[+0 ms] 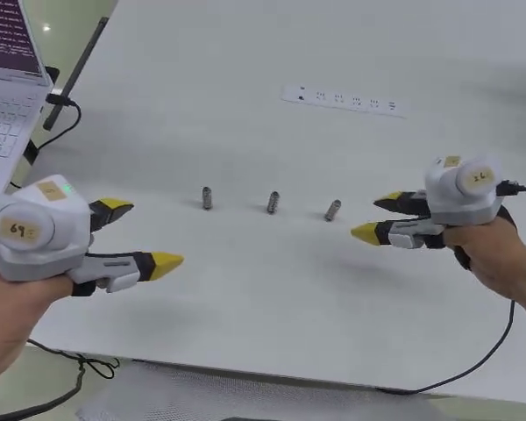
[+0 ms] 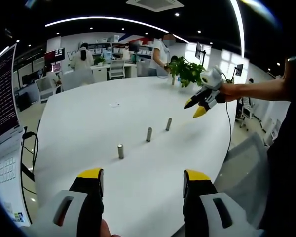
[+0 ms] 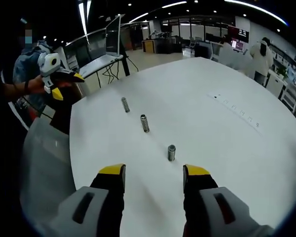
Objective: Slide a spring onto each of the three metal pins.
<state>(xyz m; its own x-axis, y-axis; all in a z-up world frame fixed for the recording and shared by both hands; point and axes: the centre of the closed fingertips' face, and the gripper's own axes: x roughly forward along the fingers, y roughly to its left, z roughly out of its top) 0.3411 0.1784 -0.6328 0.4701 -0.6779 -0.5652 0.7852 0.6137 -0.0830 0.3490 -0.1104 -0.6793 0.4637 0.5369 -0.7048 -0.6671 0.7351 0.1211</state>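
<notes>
White table [image 1: 333,53] in an open office, three metal pins [image 1: 273,203] stood in a row mid-table, left gripper [image 1: 142,232] and right gripper [image 1: 375,217] held open and empty either side, laptop [image 1: 4,79] at edge

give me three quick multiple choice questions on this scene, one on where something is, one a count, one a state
1. Where is the laptop in the head view? A) far left, by the left gripper B) far right C) dead centre
2. How many pins stand on the table? A) two B) three C) five
3. How are the left gripper and right gripper? A) both open, empty B) both shut on a pin C) one shut, one open
Answers: 1 A, its keyboard shows at the upper left; 2 B, three stand in a row; 3 A, each gripper view shows jaws apart with nothing between.
</notes>
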